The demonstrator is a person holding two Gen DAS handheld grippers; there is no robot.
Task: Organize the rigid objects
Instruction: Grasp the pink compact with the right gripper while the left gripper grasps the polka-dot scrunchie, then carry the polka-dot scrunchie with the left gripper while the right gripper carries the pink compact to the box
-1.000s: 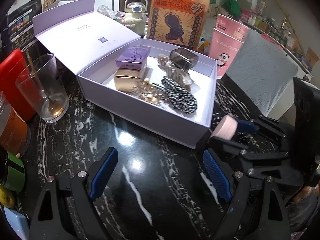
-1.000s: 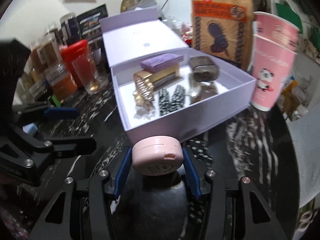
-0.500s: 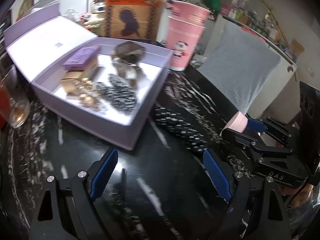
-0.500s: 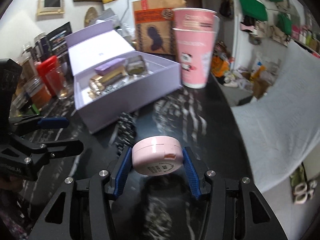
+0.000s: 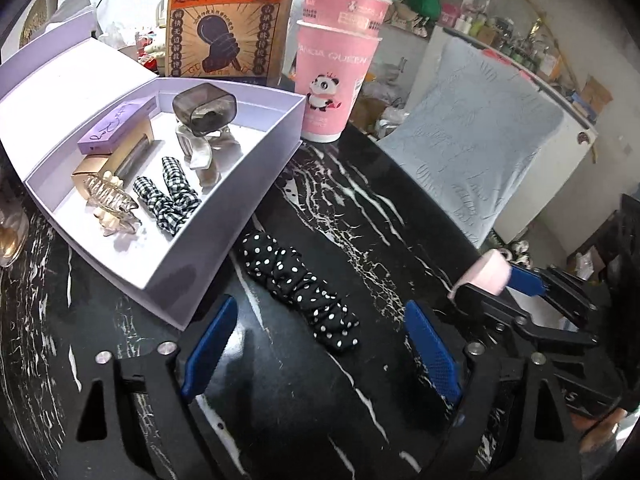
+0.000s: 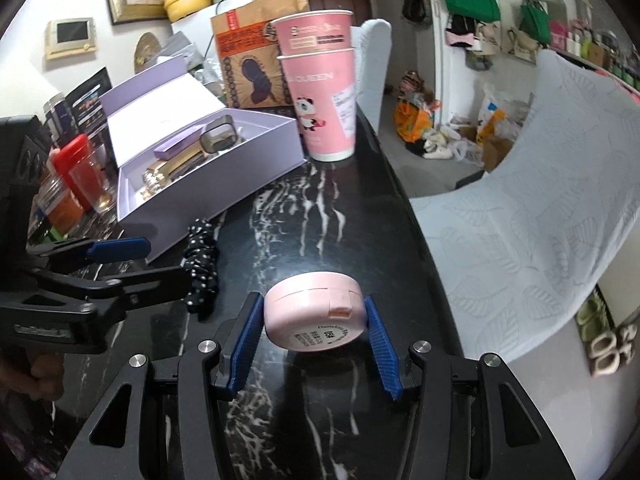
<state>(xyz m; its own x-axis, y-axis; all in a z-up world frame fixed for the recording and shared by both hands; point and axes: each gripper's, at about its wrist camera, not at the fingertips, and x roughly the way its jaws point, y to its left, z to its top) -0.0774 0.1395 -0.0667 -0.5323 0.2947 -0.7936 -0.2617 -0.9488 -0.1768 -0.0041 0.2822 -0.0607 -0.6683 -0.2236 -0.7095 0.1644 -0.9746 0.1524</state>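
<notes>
A round pink compact (image 6: 314,311) is clamped between the two blue pads of the right gripper (image 6: 314,322), held above a black marble-patterned table (image 6: 304,216). In the left wrist view the same compact (image 5: 482,273) shows at the right edge, well clear of the left gripper (image 5: 318,350), whose jaws are closing with nothing pressed between them. Just ahead of the left gripper's pads lies a black polka-dot scrunchie (image 5: 298,280), flat on the table and right beside the near corner of an open lilac box (image 5: 208,248). Inside the box sit a purple carton (image 5: 112,130), a gold case (image 5: 116,160), a smoky-grey claw clip (image 5: 204,110), a pearl-trimmed clip (image 5: 110,204) and a checked scrunchie (image 5: 170,196). Behind the box stand two stacked pink paper cups (image 5: 334,80) and a brown printed paper bag (image 5: 228,20). A drinking glass (image 6: 94,184) and a red container (image 6: 72,160) stand left of the box, partly hidden by the left gripper's body. The small print on the compact's label is too fine to read.
</notes>
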